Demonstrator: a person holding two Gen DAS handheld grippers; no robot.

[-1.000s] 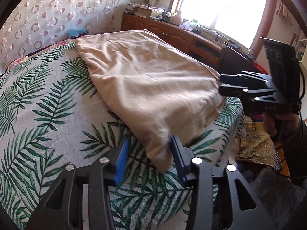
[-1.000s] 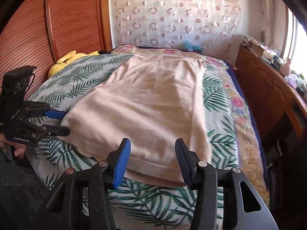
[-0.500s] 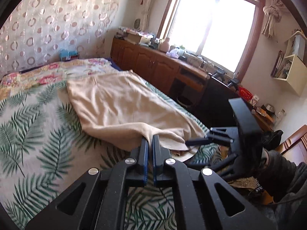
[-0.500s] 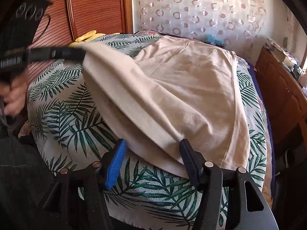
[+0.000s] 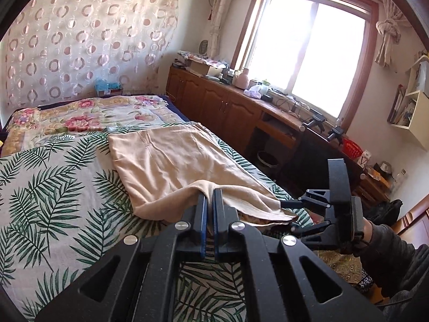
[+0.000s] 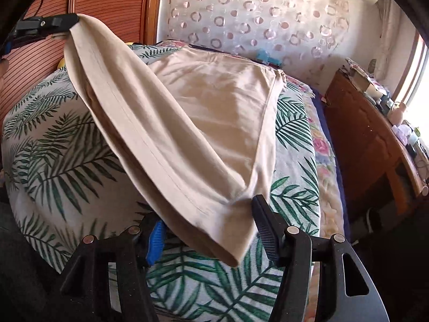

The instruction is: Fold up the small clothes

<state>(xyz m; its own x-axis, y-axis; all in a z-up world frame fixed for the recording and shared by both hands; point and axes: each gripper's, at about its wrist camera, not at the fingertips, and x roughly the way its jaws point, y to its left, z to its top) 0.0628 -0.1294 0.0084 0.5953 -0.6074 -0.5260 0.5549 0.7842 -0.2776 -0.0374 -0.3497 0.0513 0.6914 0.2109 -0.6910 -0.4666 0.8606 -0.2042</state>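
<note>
A beige garment [image 5: 174, 161] lies spread on a bed with a palm-leaf sheet [image 5: 53, 201]. My left gripper [image 5: 210, 196] is shut on its near left corner and holds that corner up off the bed; in the right wrist view the left gripper [image 6: 61, 22] shows at the top left with the cloth [image 6: 214, 107] hanging from it. My right gripper [image 6: 207, 214] has the other near corner between its jaws, which are closing; the pads do not visibly press the cloth. The left wrist view shows the right gripper [image 5: 291, 214] around that corner.
A floral blanket [image 5: 80, 115] covers the far end of the bed. A long wooden cabinet [image 5: 228, 107] with clutter on top runs under the window on the right. A ribbed wooden panel [image 6: 107, 5] stands behind the bed. A dark sleeve [image 5: 388, 247] holds the right gripper.
My left gripper has shut on the garment's corner and risen, pulling that edge up. The right gripper has moved in around the other near corner and its jaws have narrowed.
</note>
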